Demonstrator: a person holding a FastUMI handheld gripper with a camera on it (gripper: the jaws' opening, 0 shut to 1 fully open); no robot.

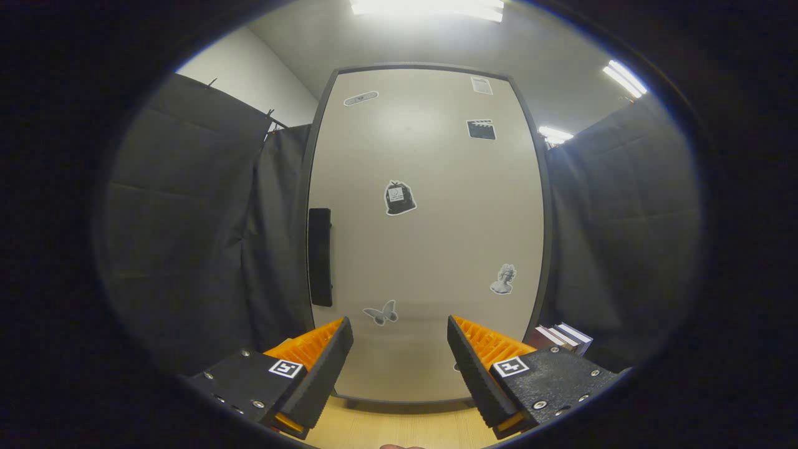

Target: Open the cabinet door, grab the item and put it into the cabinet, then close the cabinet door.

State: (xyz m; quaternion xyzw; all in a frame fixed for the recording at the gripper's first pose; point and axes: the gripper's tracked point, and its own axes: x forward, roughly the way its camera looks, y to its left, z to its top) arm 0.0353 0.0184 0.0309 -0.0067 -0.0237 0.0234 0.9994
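Gripper (399,349) fingers spread wide, nothing betw. them. Cabinet door (430,249) closed, straight ahead beyond the fingers, facing the cam. Dark handle (320,257) on door's left edge, above left finger. Stickers on door, incl. butterfly (381,313) just above the fingertips. Books (564,337) stacked beside cabinet's lower right, behind right finger. Wood tabletop (399,427) below.

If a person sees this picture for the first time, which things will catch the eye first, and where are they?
The tall pale cabinet door stands shut straight ahead, beyond the fingers, with small stickers scattered over it, such as a butterfly sticker low down. A dark handle runs along its left edge. The gripper is open with nothing between its fingers, and some books stand at the foot of the door on the right.
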